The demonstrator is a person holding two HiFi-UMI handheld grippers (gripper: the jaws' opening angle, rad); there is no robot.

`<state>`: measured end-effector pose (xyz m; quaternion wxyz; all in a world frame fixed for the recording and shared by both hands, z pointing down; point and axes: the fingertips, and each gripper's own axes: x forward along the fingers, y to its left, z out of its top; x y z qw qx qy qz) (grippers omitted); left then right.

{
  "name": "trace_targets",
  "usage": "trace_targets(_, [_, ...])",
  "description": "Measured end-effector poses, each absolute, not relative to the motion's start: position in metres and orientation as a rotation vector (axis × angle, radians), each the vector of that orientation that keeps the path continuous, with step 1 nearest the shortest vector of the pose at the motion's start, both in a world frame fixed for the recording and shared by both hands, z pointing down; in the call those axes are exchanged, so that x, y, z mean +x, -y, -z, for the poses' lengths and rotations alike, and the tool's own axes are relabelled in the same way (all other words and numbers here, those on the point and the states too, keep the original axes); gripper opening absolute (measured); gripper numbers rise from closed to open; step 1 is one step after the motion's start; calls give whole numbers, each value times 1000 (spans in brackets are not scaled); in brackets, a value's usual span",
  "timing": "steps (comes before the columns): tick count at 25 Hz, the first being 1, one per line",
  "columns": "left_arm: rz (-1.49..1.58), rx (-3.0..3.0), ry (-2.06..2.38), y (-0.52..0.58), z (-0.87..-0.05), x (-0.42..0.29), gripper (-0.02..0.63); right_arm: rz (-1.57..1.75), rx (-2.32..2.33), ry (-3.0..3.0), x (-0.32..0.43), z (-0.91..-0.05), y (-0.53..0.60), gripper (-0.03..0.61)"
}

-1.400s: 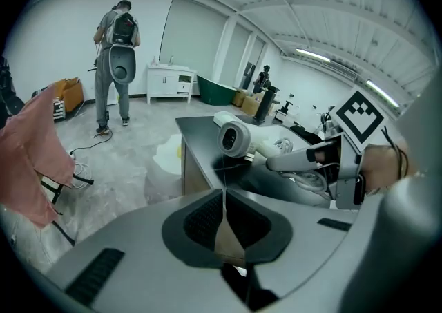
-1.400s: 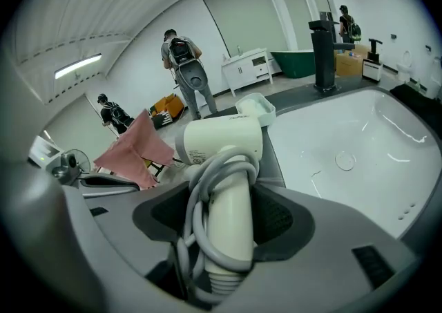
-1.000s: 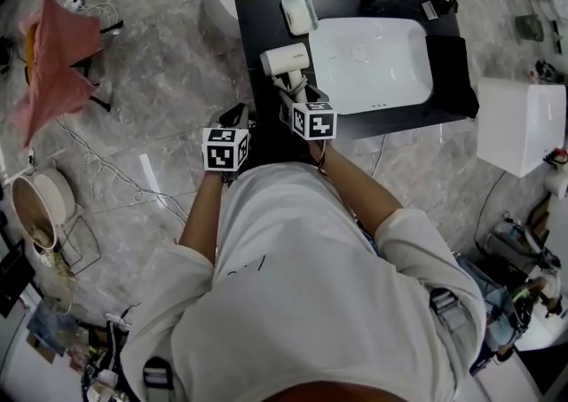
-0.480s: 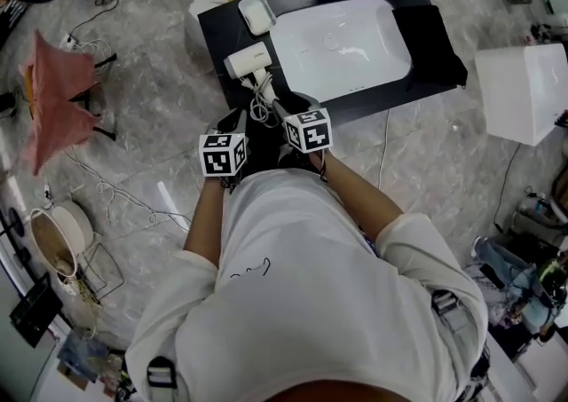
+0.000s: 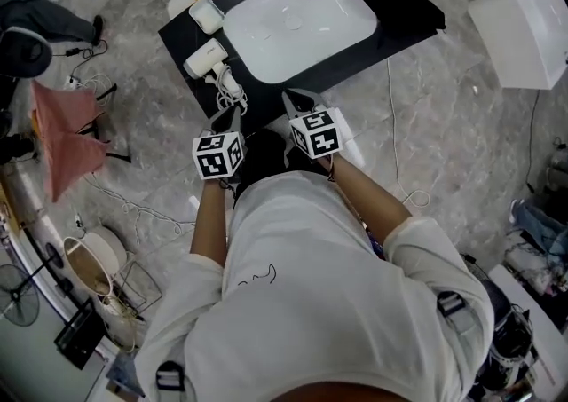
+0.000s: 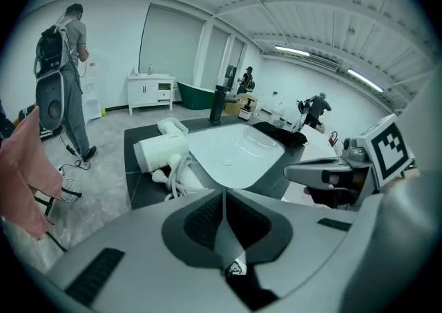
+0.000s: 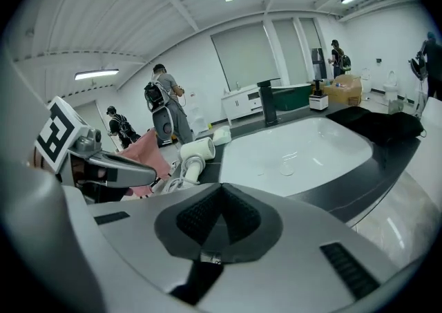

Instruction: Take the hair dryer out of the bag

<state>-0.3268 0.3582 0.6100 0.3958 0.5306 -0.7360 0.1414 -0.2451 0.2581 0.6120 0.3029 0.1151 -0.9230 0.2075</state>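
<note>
Lying on the black counter (image 5: 410, 3) beside the white basin (image 5: 297, 23), the hair dryer (image 5: 206, 59) is seen ahead of the left gripper (image 5: 229, 114) and off to the left of the right gripper (image 5: 296, 100), touched by neither. It is white and short-barrelled, with a coiled white cord (image 5: 229, 85). The left jaws are pressed together, empty; the right jaws have just been closed on nothing.
</note>
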Motion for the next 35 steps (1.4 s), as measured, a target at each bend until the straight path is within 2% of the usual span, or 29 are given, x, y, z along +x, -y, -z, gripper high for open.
trace_targets(7, [-353, 1408, 1843, -352, -601, -277, 31, -543, 406, 2481, -201, -602, -249, -3])
trace_targets(22, [-241, 1731, 1899, -385, -529, -278, 31, -275, 744, 2573, -193, -523, -292, -2])
trace_targets(35, [-140, 1939, 1913, -382, -470, -226, 31, -174, 879, 2642, -147, -454, -318, -2])
